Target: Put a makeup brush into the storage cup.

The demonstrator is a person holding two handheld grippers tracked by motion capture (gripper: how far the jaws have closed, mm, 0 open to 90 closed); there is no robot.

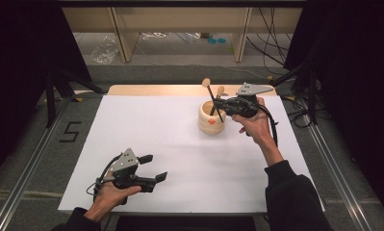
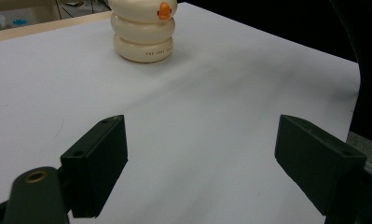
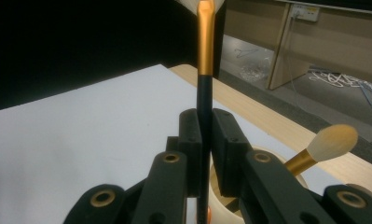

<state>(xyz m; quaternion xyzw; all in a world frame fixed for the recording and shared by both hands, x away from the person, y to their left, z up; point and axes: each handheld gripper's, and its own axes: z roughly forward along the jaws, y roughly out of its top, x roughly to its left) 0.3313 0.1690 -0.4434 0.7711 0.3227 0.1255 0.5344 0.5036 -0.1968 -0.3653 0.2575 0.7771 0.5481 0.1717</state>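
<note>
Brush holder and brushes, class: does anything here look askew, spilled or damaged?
Nothing stands out. The cream holder stands upright on the white table. The right gripper is shut on one brush; the other brush leans in the holder.

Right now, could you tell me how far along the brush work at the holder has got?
Done: one brush already leans in the cream holder. In hand: the right gripper is shut on a second brush above the holder's mouth; whether it is going in or out is unclear. Left: the left gripper waits open.
</note>
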